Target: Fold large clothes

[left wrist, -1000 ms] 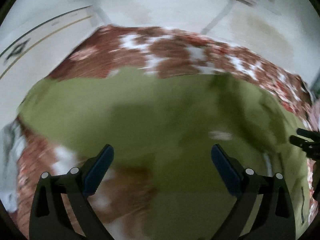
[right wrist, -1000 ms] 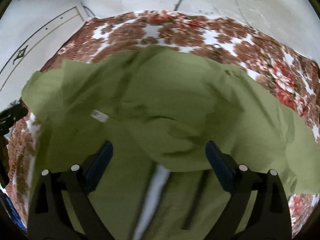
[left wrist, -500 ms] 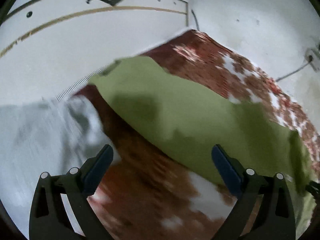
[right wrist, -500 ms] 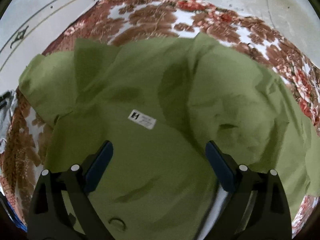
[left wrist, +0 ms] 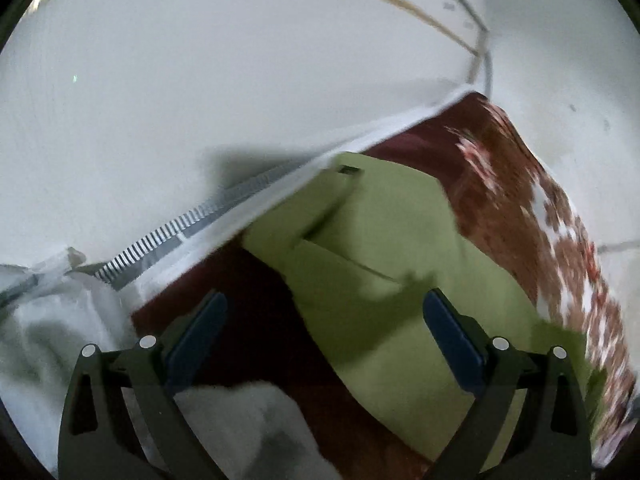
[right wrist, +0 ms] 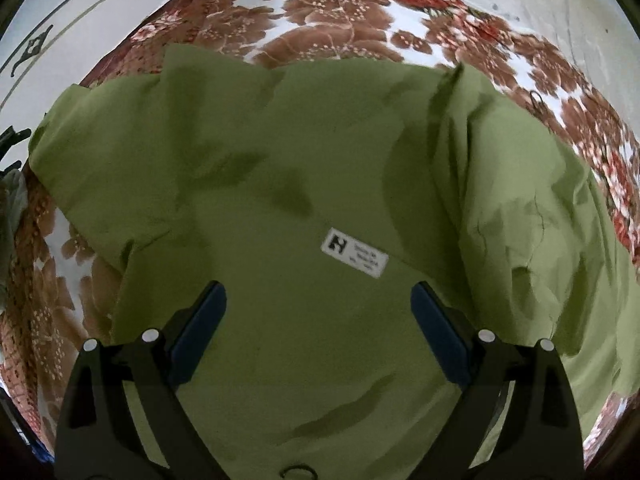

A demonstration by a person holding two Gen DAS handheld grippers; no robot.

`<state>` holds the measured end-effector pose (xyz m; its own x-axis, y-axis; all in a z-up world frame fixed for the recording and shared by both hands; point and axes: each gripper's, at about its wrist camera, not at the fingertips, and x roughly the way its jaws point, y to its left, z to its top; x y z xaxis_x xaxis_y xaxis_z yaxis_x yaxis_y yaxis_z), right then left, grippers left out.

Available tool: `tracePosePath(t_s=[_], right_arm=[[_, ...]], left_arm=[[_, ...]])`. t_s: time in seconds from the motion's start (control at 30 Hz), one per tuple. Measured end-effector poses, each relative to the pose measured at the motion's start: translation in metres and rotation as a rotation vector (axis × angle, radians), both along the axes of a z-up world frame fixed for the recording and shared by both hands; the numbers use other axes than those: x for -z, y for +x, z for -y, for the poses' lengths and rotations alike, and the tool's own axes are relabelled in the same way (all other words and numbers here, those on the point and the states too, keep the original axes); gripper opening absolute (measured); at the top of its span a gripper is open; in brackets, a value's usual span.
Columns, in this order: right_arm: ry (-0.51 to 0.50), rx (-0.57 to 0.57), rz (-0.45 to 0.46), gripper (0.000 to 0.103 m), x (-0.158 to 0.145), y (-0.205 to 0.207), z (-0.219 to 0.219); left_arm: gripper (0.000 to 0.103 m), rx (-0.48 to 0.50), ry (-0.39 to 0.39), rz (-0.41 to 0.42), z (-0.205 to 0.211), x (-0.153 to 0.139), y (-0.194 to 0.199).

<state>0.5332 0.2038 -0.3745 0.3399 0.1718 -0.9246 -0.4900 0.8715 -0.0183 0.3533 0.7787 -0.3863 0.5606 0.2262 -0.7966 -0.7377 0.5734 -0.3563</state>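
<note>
Bedspread [right wrist: 328, 12] carries the green garment [right wrist: 280, 208] spread mostly flat, right side rumpled (label [right wrist: 354, 253] up). Pre-fold step, I'd say: both grippers, left [left wrist: 324, 332] and right [right wrist: 318, 322], gape wide, empty; next needs a grab at the sleeve [left wrist: 344, 208].

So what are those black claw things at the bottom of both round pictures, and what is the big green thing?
Those claws are grippers, pinching tools that a person holds, one in each hand. Each carries a small camera looking along its two fingers, which makes the pictures round. One picture comes from the left gripper, the other from the right gripper. Both are open and hold nothing. The big green thing is a green garment with a small white label, spread on a flowery brown and white cloth. The person means to fold it. The left camera also sees some pale grey fabric beside it.
</note>
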Motion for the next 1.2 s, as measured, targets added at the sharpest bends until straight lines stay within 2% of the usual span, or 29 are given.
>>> tracePosePath(t_s=[0.2, 0.43, 0.47, 0.5, 0.53, 0.63, 0.77, 0.9, 1.07, 1.2], right_arm=[[-0.006, -0.003, -0.018, 0.092, 0.009, 0.004, -0.007], [0.007, 0.002, -0.040, 0.092, 0.020, -0.001, -0.005], [0.008, 0.005, -0.044, 0.092, 0.021, -0.002, -0.004], [0.009, 0.009, -0.049, 0.092, 0.023, -0.004, -0.002], [0.010, 0.012, -0.052, 0.092, 0.024, -0.005, -0.001], [0.011, 0.030, -0.073, 0.092, 0.029, -0.011, 0.006], [0.011, 0.042, -0.085, 0.092, 0.032, -0.014, 0.009], [0.027, 0.032, -0.084, 0.092, 0.032, -0.015, 0.001], [0.056, 0.015, -0.074, 0.092, 0.034, -0.019, -0.016], [0.045, -0.001, -0.061, 0.092, 0.042, -0.024, -0.036]], left_arm=[[0.097, -0.068, -0.074, 0.084, -0.024, 0.014, 0.001], [0.092, -0.062, -0.106, 0.143, -0.037, 0.020, 0.017], [0.084, -0.063, -0.113, 0.146, -0.040, 0.021, 0.018], [0.069, -0.072, -0.113, 0.136, -0.042, 0.022, 0.019], [0.060, -0.098, -0.109, 0.112, -0.044, 0.024, 0.018], [0.045, -0.118, -0.089, 0.086, -0.041, 0.020, 0.020], [0.019, -0.044, -0.011, 0.016, -0.029, 0.006, 0.028], [0.012, 0.025, 0.030, -0.005, -0.016, -0.017, 0.035], [0.009, 0.094, 0.133, -0.014, 0.018, -0.060, 0.043], [0.008, 0.172, 0.186, -0.001, 0.053, -0.093, 0.056]])
